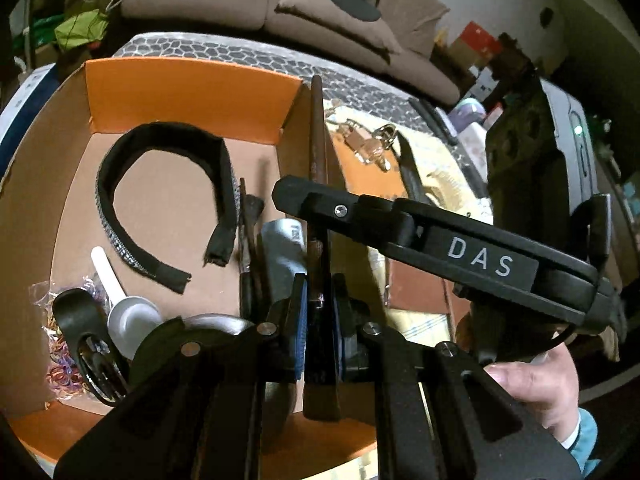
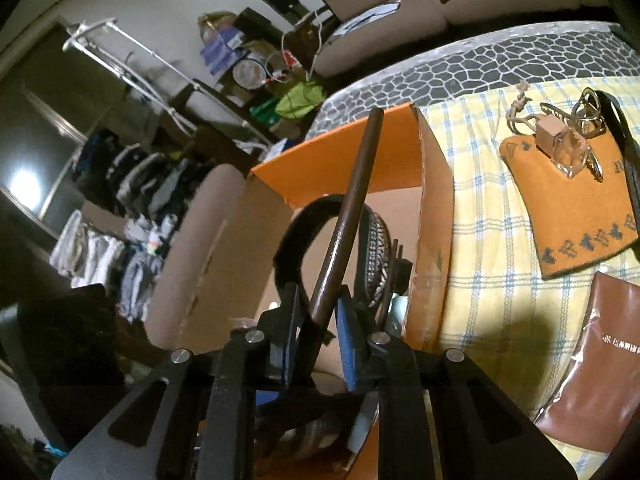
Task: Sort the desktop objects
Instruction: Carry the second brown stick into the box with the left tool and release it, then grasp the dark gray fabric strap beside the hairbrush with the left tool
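A long brown stick (image 1: 318,140) stands upright over the right wall of an orange cardboard box (image 1: 192,88). My left gripper (image 1: 320,292) is shut on the stick's lower part, its blue pads pressing both sides. My right gripper (image 1: 296,196), held by a hand (image 1: 540,380), reaches in from the right and meets the same stick higher up. In the right wrist view the right gripper (image 2: 320,300) has its pads on the brown stick (image 2: 360,168), which slants up over the box (image 2: 400,148). A black headband (image 1: 168,136) lies inside the box.
The box also holds a white scoop (image 1: 128,312), coloured rubber bands (image 1: 60,372) and a black clip (image 1: 80,320). On the checked cloth (image 2: 488,240) to the right lie an orange pouch (image 2: 568,216), a small glass bottle (image 2: 560,140) and a brown wallet (image 2: 592,360).
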Tool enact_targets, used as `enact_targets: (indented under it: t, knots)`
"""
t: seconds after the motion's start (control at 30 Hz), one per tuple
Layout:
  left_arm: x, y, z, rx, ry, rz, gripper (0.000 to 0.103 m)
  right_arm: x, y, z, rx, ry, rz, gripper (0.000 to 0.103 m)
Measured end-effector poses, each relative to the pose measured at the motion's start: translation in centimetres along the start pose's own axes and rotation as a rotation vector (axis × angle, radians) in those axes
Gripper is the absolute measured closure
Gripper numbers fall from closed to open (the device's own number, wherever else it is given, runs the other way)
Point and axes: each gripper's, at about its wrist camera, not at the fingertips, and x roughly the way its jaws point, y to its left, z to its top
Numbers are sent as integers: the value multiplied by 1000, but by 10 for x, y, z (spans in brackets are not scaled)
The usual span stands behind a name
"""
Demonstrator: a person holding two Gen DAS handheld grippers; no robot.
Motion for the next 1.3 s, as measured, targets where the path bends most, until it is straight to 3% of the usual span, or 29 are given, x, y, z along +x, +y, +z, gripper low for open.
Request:
enact_targets:
  t: [0.5, 0.57, 0.63, 0.73, 0.87, 0.93, 1.0, 1.07, 1.13, 1.3]
  knots:
    - [5, -1, -6, -2, 33, 49, 92, 7, 17, -5, -129, 18, -125, 84]
    - [5, -4, -7, 0, 37, 52, 87, 5, 19, -5, -136, 16, -131, 83]
    - [1, -6, -7, -2, 29, 58, 74, 2, 18, -4, -136, 8, -139, 83]
    - [-6, -9, -6, 13, -1, 90, 62, -6, 15, -3, -125, -8, -146, 72]
    - [-12, -13, -3, 6, -34, 95, 49, -25, 9, 2, -112, -42, -148, 69]
    - [-13, -18, -1, 14, -47, 98, 32, -38, 3, 6, -105, -69, -157, 60]
    - [-13, -25, 3, 25, -56, 97, 24, -53, -5, 10, -97, -103, -181, 45]
    - [-11, -34, 8, 41, -62, 99, 15, -66, -14, 12, -81, -132, -200, 25]
    - [-10, -45, 12, 58, -71, 98, 4, -81, -27, 14, -52, -165, -225, 19]
    - [7, -71, 20, 86, -56, 88, 0, -114, -58, 15, -6, -230, -320, 2]
